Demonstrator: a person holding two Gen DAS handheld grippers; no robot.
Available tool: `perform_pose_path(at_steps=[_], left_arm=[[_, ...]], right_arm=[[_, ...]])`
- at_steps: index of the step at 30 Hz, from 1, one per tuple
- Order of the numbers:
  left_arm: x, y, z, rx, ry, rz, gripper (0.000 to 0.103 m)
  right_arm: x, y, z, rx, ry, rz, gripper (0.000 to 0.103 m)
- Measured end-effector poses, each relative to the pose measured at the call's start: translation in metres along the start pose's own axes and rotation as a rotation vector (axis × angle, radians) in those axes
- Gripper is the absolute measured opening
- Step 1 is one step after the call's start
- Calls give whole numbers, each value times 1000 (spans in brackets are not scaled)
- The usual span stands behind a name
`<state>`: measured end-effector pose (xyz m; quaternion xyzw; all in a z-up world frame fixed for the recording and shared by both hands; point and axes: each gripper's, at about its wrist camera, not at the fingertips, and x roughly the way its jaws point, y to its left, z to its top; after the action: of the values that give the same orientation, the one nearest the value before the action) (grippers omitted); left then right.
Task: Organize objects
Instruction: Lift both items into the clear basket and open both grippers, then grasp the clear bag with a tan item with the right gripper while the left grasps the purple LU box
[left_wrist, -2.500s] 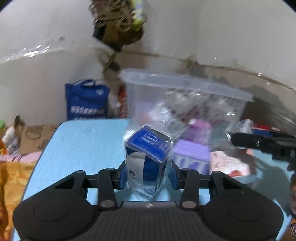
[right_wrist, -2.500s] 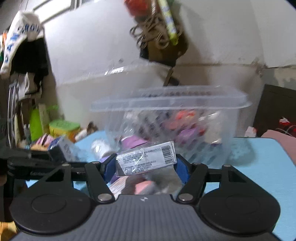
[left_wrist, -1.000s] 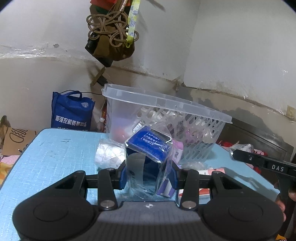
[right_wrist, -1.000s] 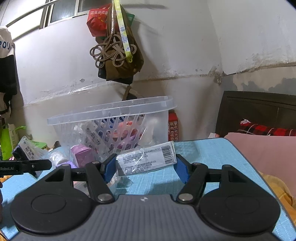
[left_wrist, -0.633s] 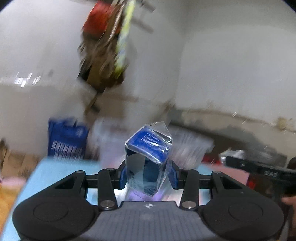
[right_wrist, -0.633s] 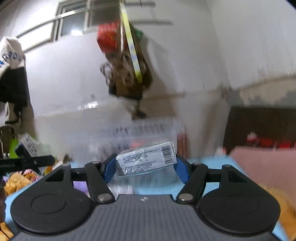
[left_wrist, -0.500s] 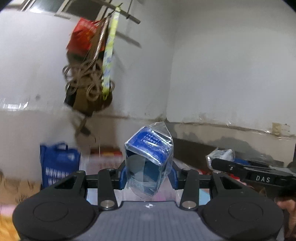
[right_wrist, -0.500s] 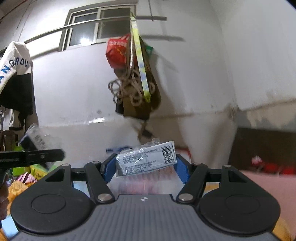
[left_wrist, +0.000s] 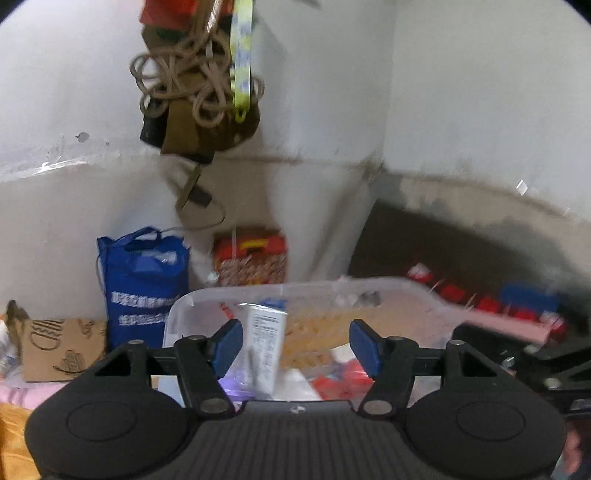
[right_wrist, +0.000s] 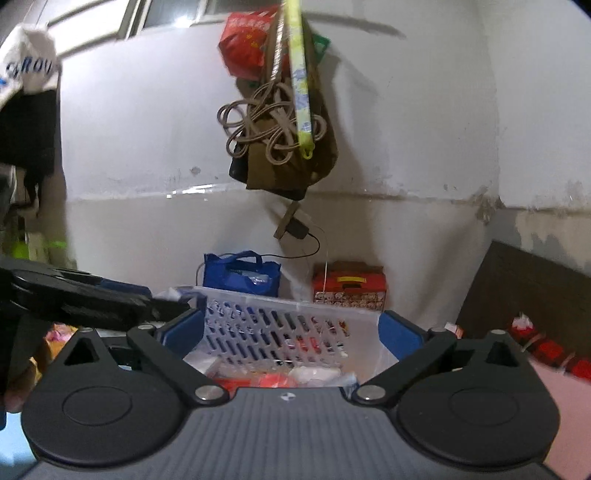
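Both tongs spread, jaws just opened, nothing pinched. Left tongs (left_wrist: 296, 345) over clear plastic basket (left_wrist: 207, 299); white printed packet (left_wrist: 266, 341) hangs blurred between the pads, touching neither. Right tongs (right_wrist: 293, 328) over the same perforated basket, mixed red and white packets inside.

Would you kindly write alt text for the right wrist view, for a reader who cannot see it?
The right hand-held gripper hangs open and empty above a clear perforated plastic basket of packets. The left hand-held gripper reaches in from the left. Behind stand a blue bag and a red box by a white wall.
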<state>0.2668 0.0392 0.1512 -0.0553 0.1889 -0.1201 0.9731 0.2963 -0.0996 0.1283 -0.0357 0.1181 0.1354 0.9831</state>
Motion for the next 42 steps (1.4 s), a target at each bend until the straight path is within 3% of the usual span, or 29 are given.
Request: perform_pose_path(at_steps=[2,3,9,12,15,20,23,25,30,32,33,39,42], left_arm=[[-25,3,-14,-23,-27,-39,84],[-37,4,-24,-25,-33,-54,85],[-55,18,-102,-78,7,-51,85],[-43,27,-125,-115,56,-50,84],[-40,26,-137,-114,81,-73,82],[-26,19,-136,-88,137,-127,82],[-25,14,-137,-80,139,-119,82],[-22,14,-138,-74,142,-103,83],[-21,16,-137,-84,136,-90,83],[-23,19,-138,-97,124,-91,83],[-24,21,-138,-97,122,-86,83],[-13,25,-135,-98,168,-50,83],[-5,18,-135,-82,201,-49,83]], right_arm=[[-19,-4,-16,50,-9,23,103],[-28,-5,-26,74,-6,23,103],[-58,9,-99,129,96,62,103],[-57,19,-117,112,141,65,103],[-55,18,-120,122,172,111,96],[-49,29,-128,39,263,189,88],[-44,40,-127,-11,290,174,83],[-41,41,-125,4,306,194,75],[-35,38,-126,35,325,211,73],[-40,35,-128,38,329,202,52],[-44,32,-130,37,336,186,46],[-55,15,-131,53,331,113,49],[-51,17,-128,54,317,137,52]])
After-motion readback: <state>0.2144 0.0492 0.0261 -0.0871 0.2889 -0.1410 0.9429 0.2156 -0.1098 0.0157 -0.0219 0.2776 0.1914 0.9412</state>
